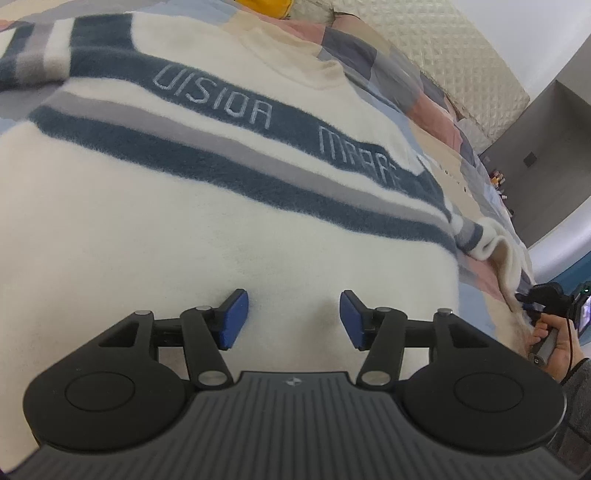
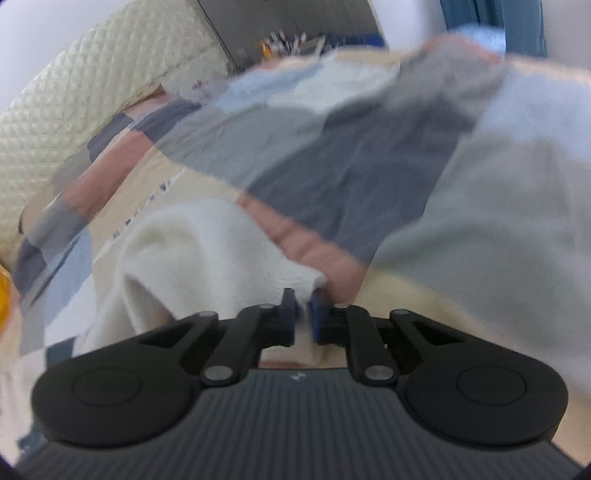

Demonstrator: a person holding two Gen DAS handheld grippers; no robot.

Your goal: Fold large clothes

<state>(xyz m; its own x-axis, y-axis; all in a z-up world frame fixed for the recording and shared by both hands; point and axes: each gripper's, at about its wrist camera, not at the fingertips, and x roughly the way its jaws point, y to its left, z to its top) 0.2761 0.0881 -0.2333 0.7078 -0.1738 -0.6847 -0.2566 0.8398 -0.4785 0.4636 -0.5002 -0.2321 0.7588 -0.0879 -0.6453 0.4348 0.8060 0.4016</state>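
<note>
From the left wrist, the left gripper is hovering wide open and empty over the cream sweater, which is lying flat on the patchwork quilt, collar pointing away, stripes running crosswise. From the right wrist, the right gripper is pinching a cream fold of the sweater, jaws nearly closed; this view is blurred.

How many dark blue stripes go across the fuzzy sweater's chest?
2 on the sweater chest: the upper stripe carries the lettering, the lower stripe runs under the grey band. More blue shows on the left sleeve.
</note>
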